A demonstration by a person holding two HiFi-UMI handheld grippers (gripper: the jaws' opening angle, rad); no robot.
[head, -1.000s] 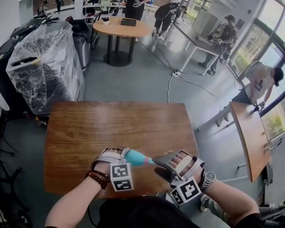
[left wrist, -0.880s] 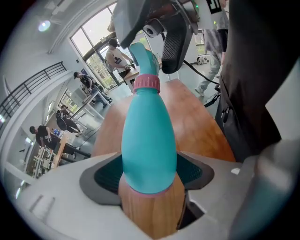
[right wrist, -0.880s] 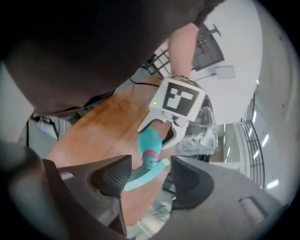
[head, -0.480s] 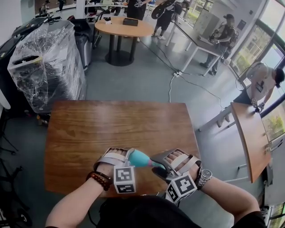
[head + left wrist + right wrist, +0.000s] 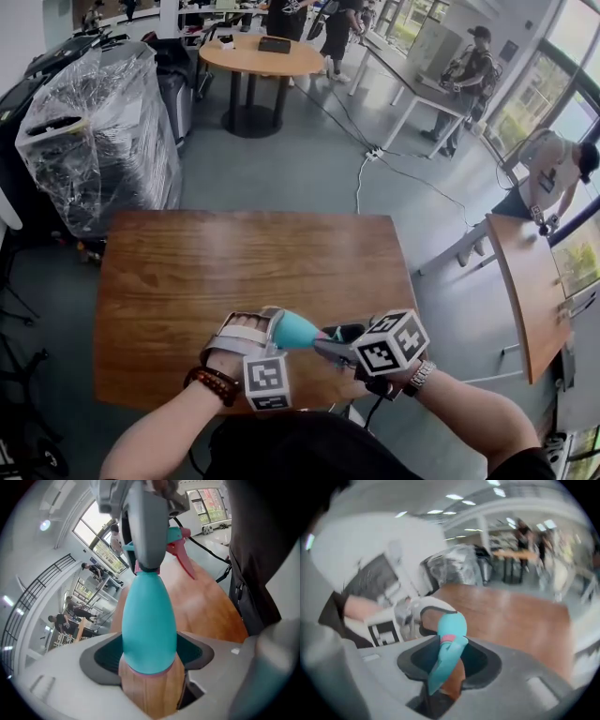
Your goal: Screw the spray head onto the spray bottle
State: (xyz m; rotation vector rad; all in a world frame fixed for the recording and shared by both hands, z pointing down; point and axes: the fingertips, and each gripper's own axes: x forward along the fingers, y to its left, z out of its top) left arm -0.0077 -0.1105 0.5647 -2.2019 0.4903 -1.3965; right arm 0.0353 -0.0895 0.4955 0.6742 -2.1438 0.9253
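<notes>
head seated, tightening probably unfinished

above the table's (image 5: 234, 262) near edge, the left gripper (image 5: 150, 665) clamps the spray bottle (image 5: 149, 620). the right gripper (image 5: 445, 667), its jaws just closing, pinches the spray head (image 5: 446, 651) seated on the neck. turns likely remain. only the left gripper view shows the pink trigger (image 5: 186, 565).

spray bottle (image 5: 296, 330) in left tool (image 5: 274, 328), spray head (image 5: 449, 644) in right tool (image 5: 336, 347); over table's (image 5: 234, 262) near edge

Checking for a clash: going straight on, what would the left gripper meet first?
Probably the right gripper, whose jaws have just been closing around the spray head on the spray bottle the left gripper holds.
</notes>
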